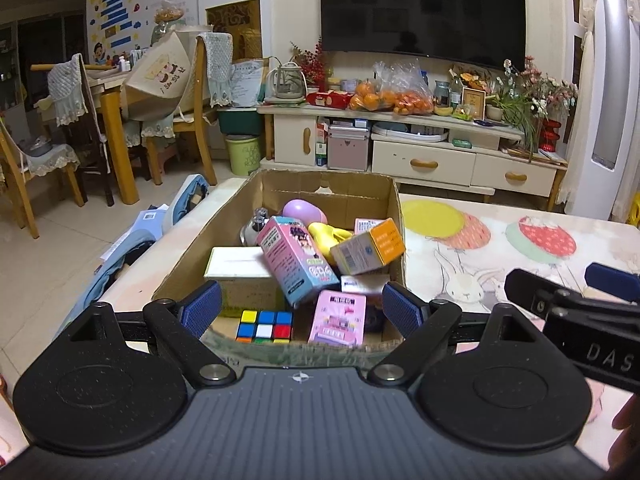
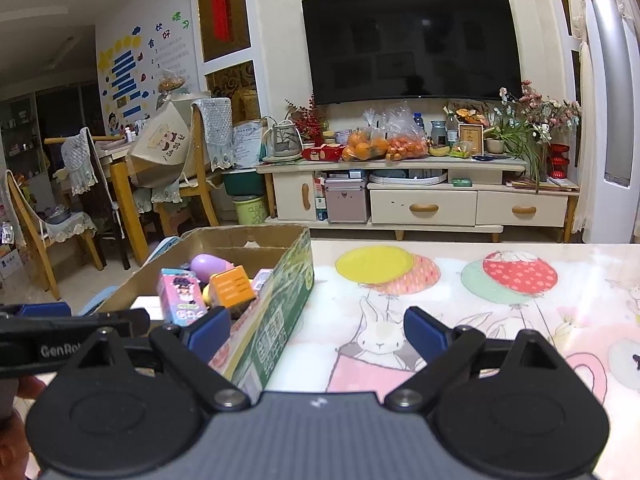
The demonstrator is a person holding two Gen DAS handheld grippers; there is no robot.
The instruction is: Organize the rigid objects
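A cardboard box (image 1: 188, 248) stands on the table and holds several rigid items: a Rubik's cube (image 1: 265, 325), a pink and blue carton (image 1: 294, 264), an orange and white carton (image 1: 370, 247), a pink tin (image 1: 338, 318), a white box (image 1: 240, 270), a purple egg (image 1: 302, 210) and a yellow toy (image 1: 326, 236). My left gripper (image 1: 301, 309) is open and empty just above the box's near edge. My right gripper (image 2: 318, 330) is open and empty, to the right of the box (image 2: 280, 304), over the tablecloth. The right gripper also shows in the left wrist view (image 1: 576, 304).
The table carries a cartoon rabbit and balloon tablecloth (image 2: 460, 304). Behind it stand a TV cabinet (image 2: 424, 204) with bags of oranges, a wall TV (image 2: 412, 44), and wooden chairs with a dining table (image 2: 120, 184) at the left. Blue fabric and papers (image 1: 132, 248) lie left of the table.
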